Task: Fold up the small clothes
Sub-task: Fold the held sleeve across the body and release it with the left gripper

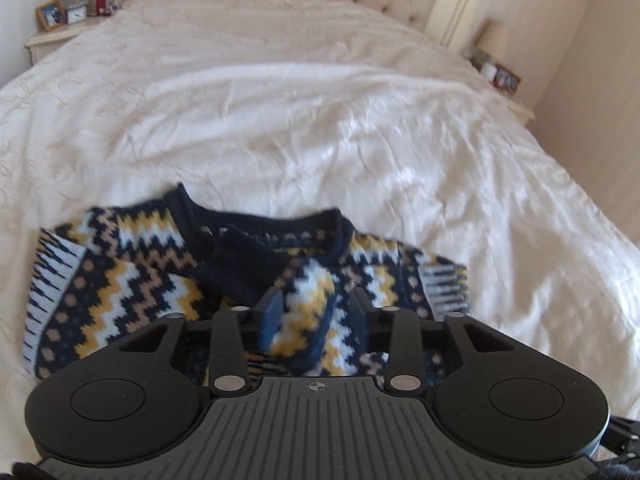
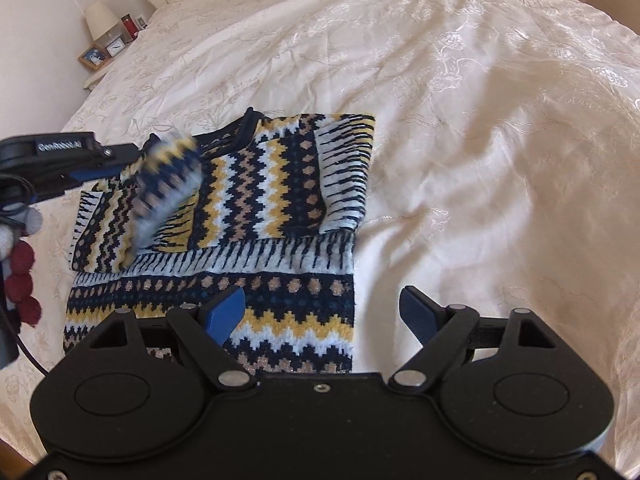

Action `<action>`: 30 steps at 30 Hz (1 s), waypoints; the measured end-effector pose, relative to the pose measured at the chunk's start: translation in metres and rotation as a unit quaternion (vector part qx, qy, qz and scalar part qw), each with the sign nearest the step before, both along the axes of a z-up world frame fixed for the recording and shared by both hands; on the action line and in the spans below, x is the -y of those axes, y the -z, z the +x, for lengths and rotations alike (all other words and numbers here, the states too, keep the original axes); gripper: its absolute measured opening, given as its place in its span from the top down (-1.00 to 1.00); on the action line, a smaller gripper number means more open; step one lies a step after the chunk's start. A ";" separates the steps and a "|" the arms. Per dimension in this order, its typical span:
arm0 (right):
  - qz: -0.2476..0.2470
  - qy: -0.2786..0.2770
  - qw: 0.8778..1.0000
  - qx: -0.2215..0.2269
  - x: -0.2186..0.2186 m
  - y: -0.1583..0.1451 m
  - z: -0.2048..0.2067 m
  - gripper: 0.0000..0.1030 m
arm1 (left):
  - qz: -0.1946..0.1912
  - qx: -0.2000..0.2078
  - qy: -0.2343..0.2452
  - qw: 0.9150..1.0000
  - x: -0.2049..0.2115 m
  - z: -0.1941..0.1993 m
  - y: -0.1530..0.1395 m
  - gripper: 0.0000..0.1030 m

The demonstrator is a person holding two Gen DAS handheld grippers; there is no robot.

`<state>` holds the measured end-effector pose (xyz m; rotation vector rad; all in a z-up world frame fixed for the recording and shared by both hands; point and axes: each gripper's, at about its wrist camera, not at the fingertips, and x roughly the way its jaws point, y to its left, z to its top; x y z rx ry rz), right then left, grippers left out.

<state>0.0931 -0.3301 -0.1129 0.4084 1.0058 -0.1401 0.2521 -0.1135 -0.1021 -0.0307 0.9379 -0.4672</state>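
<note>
While left hand-held gripper [image 1: 314, 316] pinches sweater [image 2: 256, 184] sleeve, right [image 2: 322, 312] hovers open.

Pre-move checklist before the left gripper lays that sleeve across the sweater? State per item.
1. Left gripper has the cloth: ok. Its pads are shut on a fold of the sleeve.
2. Sleeve clear of the body: ok. It is lifted and motion-blurred in the right wrist view.
3. Right gripper out of the way: ok. It is open, empty, over the sweater hem.
4. Other sleeve already folded in: ok. It lies across the chest on the right side of the right wrist view.
5. Sweater flat on the bedspread: cannot tell. The gripper bodies hide the near part.
6. Neckline smooth: not ok. It is bunched.
</note>
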 end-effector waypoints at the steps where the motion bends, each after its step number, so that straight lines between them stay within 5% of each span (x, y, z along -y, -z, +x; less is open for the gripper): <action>1: 0.001 0.004 1.000 -0.002 0.000 0.001 0.000 -0.66 | 0.001 -0.001 0.007 1.000 0.003 -0.002 0.003 -0.03; 5: 0.001 0.016 1.000 -0.007 -0.002 0.005 0.003 -0.66 | 0.007 0.030 0.043 0.999 0.004 -0.014 -0.004 -0.43; 11: -0.006 0.012 1.000 -0.009 -0.022 0.008 0.026 -0.66 | 0.027 0.053 0.076 0.995 -0.024 -0.023 -0.016 -0.44; 18: -0.036 -0.030 0.999 0.006 -0.062 0.002 0.073 -0.66 | 0.064 -0.017 -0.028 0.997 -0.102 0.023 0.020 -0.44; 27: -0.070 -0.085 0.994 0.010 -0.113 0.008 0.145 -0.66 | 0.132 -0.070 -0.103 0.983 -0.154 0.080 0.072 -0.44; 30: -0.086 -0.111 0.990 0.006 -0.132 0.016 0.166 -0.66 | 0.105 -0.088 -0.118 0.983 -0.168 0.082 0.082 -0.59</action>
